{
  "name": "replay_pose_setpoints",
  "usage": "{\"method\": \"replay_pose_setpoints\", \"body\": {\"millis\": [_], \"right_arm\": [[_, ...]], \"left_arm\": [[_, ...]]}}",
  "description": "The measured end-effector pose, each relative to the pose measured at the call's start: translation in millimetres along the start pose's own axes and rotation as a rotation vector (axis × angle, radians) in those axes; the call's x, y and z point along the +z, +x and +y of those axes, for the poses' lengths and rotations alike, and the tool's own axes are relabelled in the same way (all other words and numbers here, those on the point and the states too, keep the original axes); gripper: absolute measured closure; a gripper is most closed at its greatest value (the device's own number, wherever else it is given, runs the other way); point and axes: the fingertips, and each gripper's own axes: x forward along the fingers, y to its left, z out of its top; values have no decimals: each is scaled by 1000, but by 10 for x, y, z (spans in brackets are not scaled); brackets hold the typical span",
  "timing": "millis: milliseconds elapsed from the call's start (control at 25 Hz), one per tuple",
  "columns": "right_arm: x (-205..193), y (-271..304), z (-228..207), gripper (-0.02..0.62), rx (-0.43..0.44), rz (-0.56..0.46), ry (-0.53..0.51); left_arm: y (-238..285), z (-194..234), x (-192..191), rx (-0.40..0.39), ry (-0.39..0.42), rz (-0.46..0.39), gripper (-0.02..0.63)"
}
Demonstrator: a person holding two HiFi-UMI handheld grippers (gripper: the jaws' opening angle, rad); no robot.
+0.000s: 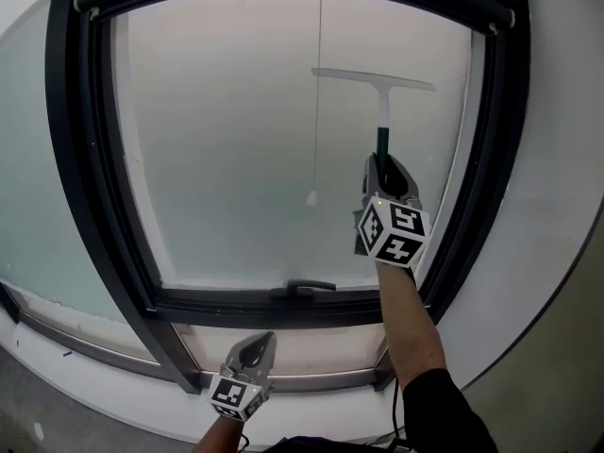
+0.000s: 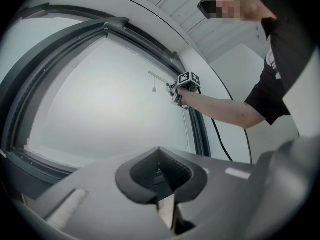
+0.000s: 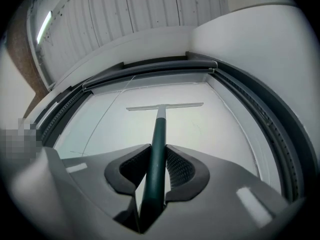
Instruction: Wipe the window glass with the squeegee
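A squeegee (image 1: 376, 86) with a pale blade and dark green handle (image 3: 158, 144) lies against the frosted window glass (image 1: 226, 149), blade level in the upper right of the pane. My right gripper (image 1: 387, 179) is shut on the handle, just below the blade; in the right gripper view the handle runs up between both jaws to the blade (image 3: 165, 106). My left gripper (image 1: 255, 350) hangs low, below the window's bottom frame, shut with nothing in it. The left gripper view shows the right gripper (image 2: 176, 90) and squeegee far off on the glass.
A thin blind cord with a small weight (image 1: 311, 197) hangs down the pane just left of the squeegee. A dark window handle (image 1: 300, 289) sits on the bottom frame. Thick black frame (image 1: 94, 177) surrounds the glass; white wall (image 1: 557, 159) lies to the right.
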Motion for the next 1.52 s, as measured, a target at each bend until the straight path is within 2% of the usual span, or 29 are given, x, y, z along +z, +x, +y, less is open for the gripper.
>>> {"method": "replay_pose_setpoints", "body": {"millis": [680, 1040, 1520], "right_arm": [[-536, -289, 36, 500, -27, 68, -52], [-968, -548, 111, 500, -44, 126, -9], [-1304, -896, 198, 502, -61, 145, 6]], "left_arm": [[-100, -60, -207, -15, -25, 55, 606], [-215, -10, -318, -38, -47, 100, 606], [-282, 43, -364, -55, -59, 120, 606]]}}
